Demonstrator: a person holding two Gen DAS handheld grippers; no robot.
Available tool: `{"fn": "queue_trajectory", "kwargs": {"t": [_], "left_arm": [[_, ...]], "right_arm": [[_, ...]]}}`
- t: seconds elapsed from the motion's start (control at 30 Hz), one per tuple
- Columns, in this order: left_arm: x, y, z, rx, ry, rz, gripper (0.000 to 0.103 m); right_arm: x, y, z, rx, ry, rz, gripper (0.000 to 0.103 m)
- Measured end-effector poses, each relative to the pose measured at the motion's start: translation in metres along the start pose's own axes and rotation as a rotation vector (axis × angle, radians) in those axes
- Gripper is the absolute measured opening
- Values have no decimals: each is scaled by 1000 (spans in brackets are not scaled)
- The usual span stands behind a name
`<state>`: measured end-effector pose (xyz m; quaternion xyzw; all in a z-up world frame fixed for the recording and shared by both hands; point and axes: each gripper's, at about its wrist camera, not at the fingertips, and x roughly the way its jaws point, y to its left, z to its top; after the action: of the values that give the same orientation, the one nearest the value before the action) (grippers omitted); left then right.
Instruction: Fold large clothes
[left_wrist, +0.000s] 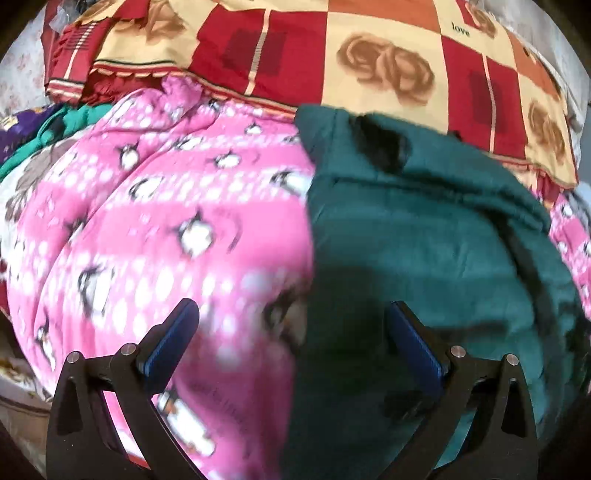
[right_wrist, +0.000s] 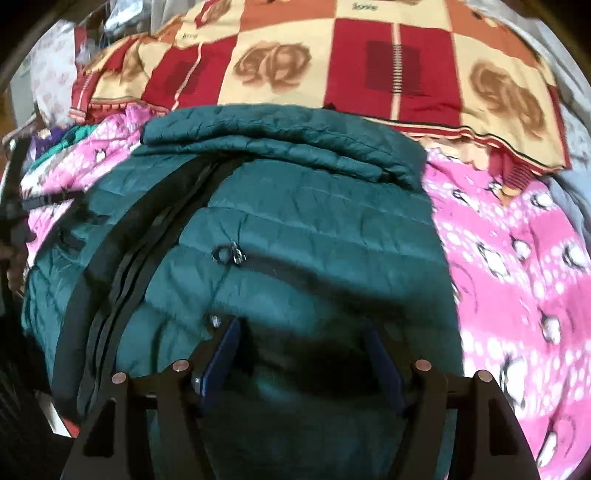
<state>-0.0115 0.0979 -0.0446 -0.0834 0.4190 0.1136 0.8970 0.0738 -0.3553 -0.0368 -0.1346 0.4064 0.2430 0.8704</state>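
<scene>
Below the released right claw lies the green jacket; left claw, also released, straddles its edge.

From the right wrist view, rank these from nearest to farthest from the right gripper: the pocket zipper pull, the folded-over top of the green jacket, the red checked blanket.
1. Pocket zipper pull, just ahead of the right gripper, slightly left.
2. Folded-over top of the green jacket, beyond the zipper.
3. Red checked blanket, farthest, at the back.

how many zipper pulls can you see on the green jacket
1. A metal zipper pull sits on the pocket zip, mid-front of the green jacket, right of its black main zipper. Others may be hidden in folds.
</scene>
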Motion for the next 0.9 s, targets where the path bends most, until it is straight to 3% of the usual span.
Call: {"fn": "queue_trajectory", "kwargs": {"t": [0.07,0.17,0.27,0.4,0.5,0.63,0.73,0.9], "left_arm": [[-3,10,-16,-38,-5,-20,102],[-5,29,-45,-181,-3,-110,102],[-15,25,-55,-182,-4,-112,102],[-18,17,-56,-189,52,-123,102],[-17,11,-63,-181,34,-140,102],[-26,14,-97,-115,-103,-180,102],[-31,28,-93,-195,-66,-282,102],[-38,34,-106,-180,-85,-260,102]], "right_arm": [[-25,-15,-8,60,-86,21,66],[-58,-41,-38,160,-224,23,66],[-55,-65,-82,292,-191,50,67],[-39,-73,-96,375,-100,99,67],[-39,-71,-99,365,-127,182,67],[-39,-74,-108,396,-156,303,67],[-31,-82,-118,427,-161,338,65],[-30,-81,-119,456,-167,357,66]]}}
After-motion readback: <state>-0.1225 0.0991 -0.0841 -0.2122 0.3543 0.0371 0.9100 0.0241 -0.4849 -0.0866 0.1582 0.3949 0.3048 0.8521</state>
